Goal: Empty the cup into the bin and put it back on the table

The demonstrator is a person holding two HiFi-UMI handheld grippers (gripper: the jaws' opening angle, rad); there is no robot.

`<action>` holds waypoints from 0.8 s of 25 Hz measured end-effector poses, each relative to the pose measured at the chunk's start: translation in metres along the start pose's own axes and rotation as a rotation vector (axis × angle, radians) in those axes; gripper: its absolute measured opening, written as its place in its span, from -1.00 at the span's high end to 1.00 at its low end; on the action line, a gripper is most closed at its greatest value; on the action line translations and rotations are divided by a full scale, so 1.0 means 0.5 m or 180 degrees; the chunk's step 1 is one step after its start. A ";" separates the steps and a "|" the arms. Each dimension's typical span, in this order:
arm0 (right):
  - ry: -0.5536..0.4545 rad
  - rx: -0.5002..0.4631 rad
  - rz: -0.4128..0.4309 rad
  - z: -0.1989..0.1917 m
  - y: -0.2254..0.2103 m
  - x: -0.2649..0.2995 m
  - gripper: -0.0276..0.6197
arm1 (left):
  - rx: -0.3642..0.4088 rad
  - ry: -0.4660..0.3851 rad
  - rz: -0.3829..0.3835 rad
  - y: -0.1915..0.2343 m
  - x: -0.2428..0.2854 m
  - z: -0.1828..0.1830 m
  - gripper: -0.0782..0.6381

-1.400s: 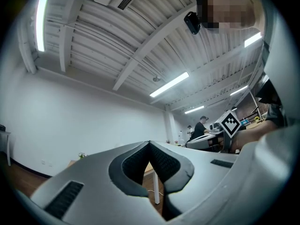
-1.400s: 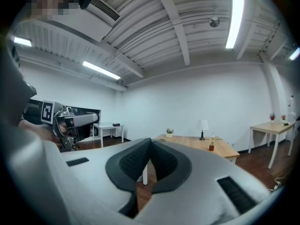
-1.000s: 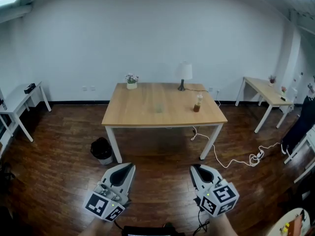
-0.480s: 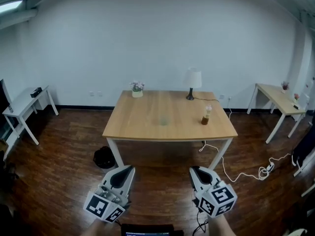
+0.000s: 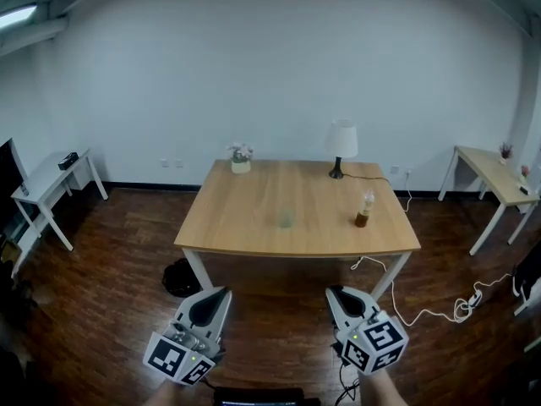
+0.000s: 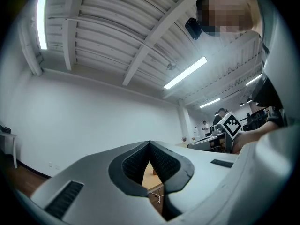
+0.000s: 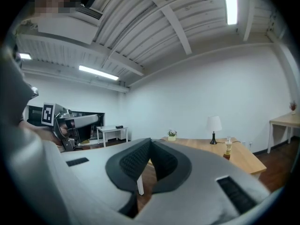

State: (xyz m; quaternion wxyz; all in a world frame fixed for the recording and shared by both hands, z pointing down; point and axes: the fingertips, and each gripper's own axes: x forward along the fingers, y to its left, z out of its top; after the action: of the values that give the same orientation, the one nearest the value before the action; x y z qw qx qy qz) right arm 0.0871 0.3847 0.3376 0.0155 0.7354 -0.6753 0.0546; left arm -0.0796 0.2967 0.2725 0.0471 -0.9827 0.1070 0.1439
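Note:
A small clear cup (image 5: 286, 218) stands near the middle of the wooden table (image 5: 245, 227) across the room. A black bin (image 5: 180, 277) sits on the floor by the table's front left leg. Low in the head view, well short of the table, my left gripper (image 5: 222, 293) and right gripper (image 5: 333, 292) are held side by side. Each one's jaws meet at the tip with nothing between them. The left gripper view looks past the shut left gripper (image 6: 150, 144) at the ceiling and wall. Beyond the shut right gripper (image 7: 151, 140) lies the table (image 7: 201, 149); the cup is hidden there.
The table also carries a white lamp (image 5: 341, 142), a brown bottle (image 5: 363, 210) and a small potted plant (image 5: 241, 157). A white cable (image 5: 439, 307) trails over the floor at the right. Side tables stand at the left (image 5: 51, 180) and right (image 5: 494, 176).
The head view has drawn nearer to the table, which now sits lower, larger and further right in the picture. Both grippers hold the same pose, still shut.

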 end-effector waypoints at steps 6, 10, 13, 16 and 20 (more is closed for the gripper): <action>0.0046 0.0021 -0.0030 0.004 -0.047 0.081 0.91 | -0.0023 -0.0007 -0.0065 0.058 0.069 -0.027 0.78; 0.0059 0.0045 -0.0112 0.012 -0.074 0.152 0.91 | 0.0011 -0.0084 -0.0174 0.117 0.109 -0.040 0.78; 0.0076 -0.0021 -0.0117 0.026 -0.086 0.213 0.91 | 0.0015 -0.0147 -0.0204 0.176 0.141 -0.044 0.78; 0.0078 -0.0035 -0.0162 0.036 -0.108 0.272 0.91 | -0.0005 -0.0183 -0.0256 0.226 0.168 -0.062 0.78; 0.0122 -0.0058 -0.0159 0.040 -0.121 0.349 0.91 | -0.0031 -0.0202 -0.0325 0.290 0.206 -0.078 0.78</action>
State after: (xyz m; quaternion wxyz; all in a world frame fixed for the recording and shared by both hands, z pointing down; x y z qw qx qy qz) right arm 0.1627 0.2153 0.3386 0.0366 0.7507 -0.6567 0.0622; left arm -0.0051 0.1307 0.2708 0.0530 -0.9820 0.0544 0.1729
